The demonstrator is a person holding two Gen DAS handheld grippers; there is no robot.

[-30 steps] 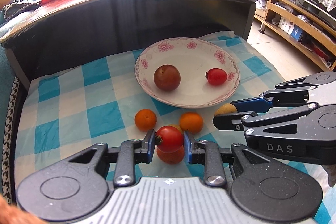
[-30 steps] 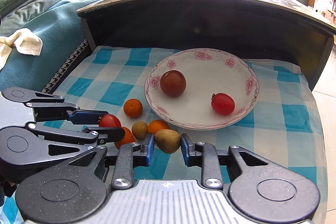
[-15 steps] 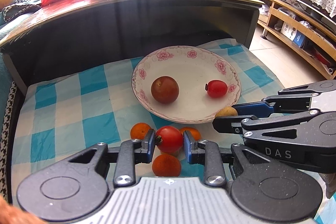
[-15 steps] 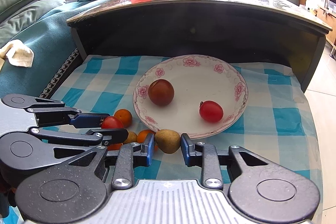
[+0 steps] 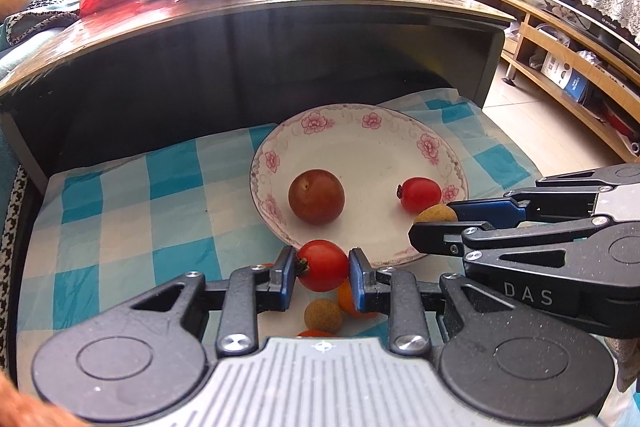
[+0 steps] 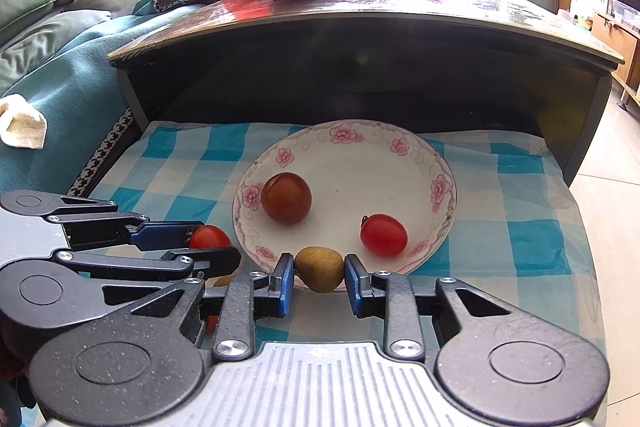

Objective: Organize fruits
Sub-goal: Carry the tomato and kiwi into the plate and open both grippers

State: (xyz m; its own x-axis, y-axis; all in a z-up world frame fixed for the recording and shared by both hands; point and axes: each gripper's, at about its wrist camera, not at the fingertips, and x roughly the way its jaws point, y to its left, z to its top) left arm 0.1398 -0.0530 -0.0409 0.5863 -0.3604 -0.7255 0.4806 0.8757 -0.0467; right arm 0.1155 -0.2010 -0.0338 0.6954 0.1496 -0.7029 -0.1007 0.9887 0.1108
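Both tools, left tool and right tool, angle downward gripping fruit.

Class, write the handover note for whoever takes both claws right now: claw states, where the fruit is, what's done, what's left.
Left claw: shut on a red tomato, at the plate's near rim.
Right claw: shut on a brownish-green fruit, also at the near rim.
Done: dark red fruit and small tomato lie in the plate.
Left: set both held fruits in the plate, then fetch the fruits still on the checked cloth.
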